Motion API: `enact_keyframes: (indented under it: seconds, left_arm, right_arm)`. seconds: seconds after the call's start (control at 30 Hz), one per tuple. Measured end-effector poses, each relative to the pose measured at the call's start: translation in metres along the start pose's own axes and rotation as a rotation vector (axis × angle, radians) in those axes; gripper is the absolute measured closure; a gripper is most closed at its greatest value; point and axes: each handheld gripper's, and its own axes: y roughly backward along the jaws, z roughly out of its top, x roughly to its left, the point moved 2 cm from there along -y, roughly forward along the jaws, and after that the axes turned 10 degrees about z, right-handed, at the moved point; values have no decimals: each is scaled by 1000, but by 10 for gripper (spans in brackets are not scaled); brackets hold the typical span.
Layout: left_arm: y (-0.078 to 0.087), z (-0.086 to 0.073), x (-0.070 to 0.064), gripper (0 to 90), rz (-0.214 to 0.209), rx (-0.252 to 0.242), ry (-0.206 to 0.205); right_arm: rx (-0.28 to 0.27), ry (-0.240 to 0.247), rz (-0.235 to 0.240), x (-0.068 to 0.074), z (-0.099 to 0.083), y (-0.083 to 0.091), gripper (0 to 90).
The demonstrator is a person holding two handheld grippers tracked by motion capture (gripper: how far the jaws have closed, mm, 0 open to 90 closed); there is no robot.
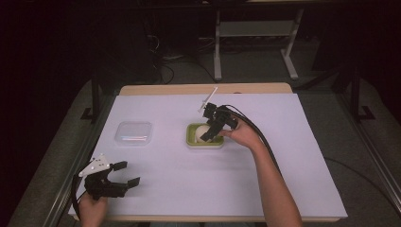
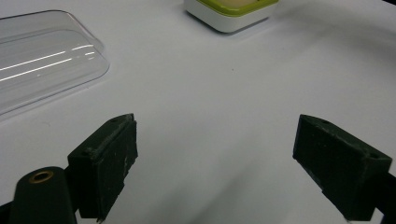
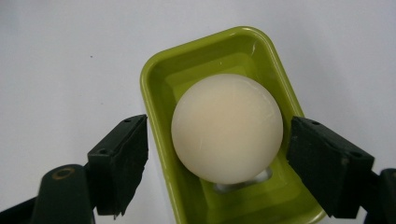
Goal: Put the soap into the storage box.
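A cream-white ball [image 1: 201,132] [image 3: 227,127] lies in a small lime-green dish [image 1: 204,145] [image 3: 205,60] near the middle of the table. My right gripper [image 1: 208,136] [image 3: 219,128] points down over the dish, open, with one jaw on each side of the ball. The right jaw is close to the ball and the left one stands well apart from it. My left gripper [image 1: 128,173] [image 2: 215,135] rests open near the table's front left edge with nothing between its jaws. The left gripper view has the dish [image 2: 231,14] at its top edge.
A clear plastic lid [image 1: 134,133] [image 2: 42,56] lies flat to the left of the dish. A white sheet [image 1: 293,156] covers the table. A thin white rod [image 1: 208,98] sticks up behind the right gripper. Cables trail from both grippers.
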Motion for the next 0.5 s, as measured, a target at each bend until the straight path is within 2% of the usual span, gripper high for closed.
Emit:
enact_keyframes:
  seconds: [0.5]
  left_arm:
    - [1, -1, 0, 130, 4, 3, -6]
  right_arm:
    - [-31, -18, 13, 7, -8, 26, 201]
